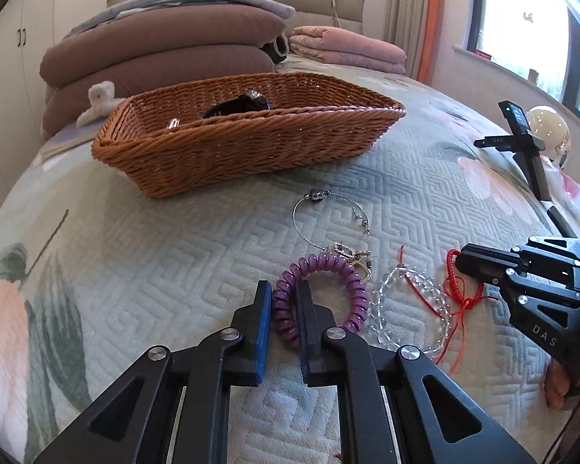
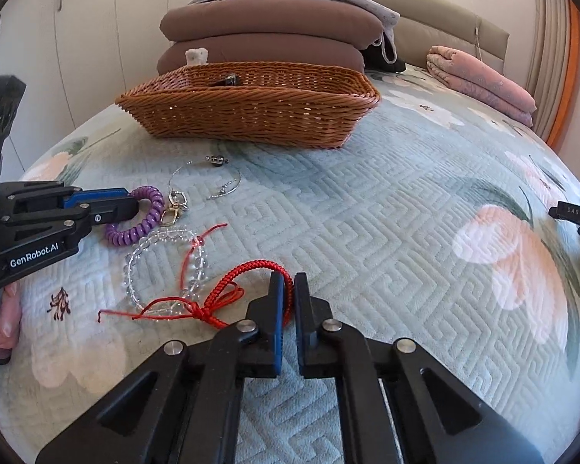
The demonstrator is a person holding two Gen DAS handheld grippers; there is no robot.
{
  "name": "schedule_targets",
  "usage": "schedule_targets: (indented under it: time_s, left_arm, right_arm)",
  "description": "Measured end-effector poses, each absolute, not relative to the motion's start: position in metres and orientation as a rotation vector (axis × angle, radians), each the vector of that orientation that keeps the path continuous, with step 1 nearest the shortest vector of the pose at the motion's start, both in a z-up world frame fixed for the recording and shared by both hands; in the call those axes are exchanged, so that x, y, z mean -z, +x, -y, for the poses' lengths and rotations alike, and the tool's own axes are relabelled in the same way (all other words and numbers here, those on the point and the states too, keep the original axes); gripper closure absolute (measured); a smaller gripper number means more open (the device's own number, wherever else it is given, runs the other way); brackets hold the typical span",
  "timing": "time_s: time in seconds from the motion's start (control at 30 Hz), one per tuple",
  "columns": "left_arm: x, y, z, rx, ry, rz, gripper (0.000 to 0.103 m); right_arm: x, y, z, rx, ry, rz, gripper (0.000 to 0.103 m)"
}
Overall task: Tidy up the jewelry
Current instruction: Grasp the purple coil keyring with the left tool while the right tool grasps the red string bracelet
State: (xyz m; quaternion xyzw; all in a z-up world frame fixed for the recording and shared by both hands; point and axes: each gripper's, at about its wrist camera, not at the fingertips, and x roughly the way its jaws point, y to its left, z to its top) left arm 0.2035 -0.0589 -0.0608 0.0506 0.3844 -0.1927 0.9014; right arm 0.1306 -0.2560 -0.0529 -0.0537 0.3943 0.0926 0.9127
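Pinching the purple coil band (image 1: 321, 294), the left gripper (image 1: 284, 290) is clamping it; right gripper (image 2: 286, 282) is squeezing the red cord bracelet (image 2: 251, 274) on the quilt (image 2: 386, 232).

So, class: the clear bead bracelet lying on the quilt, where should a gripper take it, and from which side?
Grip the clear bead bracelet on its bare left arc, coming down from above with one finger inside the loop. It lies flat, and its right side is crossed by the red cord bracelet and its loose ends.
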Motion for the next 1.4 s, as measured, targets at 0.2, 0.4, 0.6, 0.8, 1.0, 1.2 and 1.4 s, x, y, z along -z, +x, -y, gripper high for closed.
schedule_targets:
  time_s: [0.2,0.4,0.6,0.8,1.0,1.2,1.4]
  left_arm:
    - [0.052,0.197,0.051,0.395,0.071,-0.735,0.092]
    - [0.047,0.194,0.047,0.390,0.047,-0.702,0.092]
    - [0.039,0.185,0.046,0.383,0.054,-0.642,0.092]
    - [0.035,0.179,0.048,0.385,0.065,-0.605,0.092]
    - [0.032,0.179,0.041,0.386,0.030,-0.590,0.092]
    - [0.031,0.177,0.041,0.388,0.028,-0.581,0.092]
    - [0.030,0.176,0.041,0.391,0.030,-0.575,0.092]
  right_arm:
    - [0.046,0.123,0.262,-0.194,-0.082,-0.757,0.098]
    - [0.038,0.117,0.267,-0.188,-0.060,-0.711,0.098]
    - [0.029,0.106,0.272,-0.185,-0.044,-0.641,0.098]
    - [0.023,0.102,0.277,-0.176,-0.014,-0.597,0.098]
    - [0.021,0.099,0.280,-0.176,0.003,-0.575,0.098]
    - [0.020,0.097,0.280,-0.170,0.003,-0.561,0.098]
    - [0.013,0.086,0.282,-0.164,0.002,-0.499,0.098]
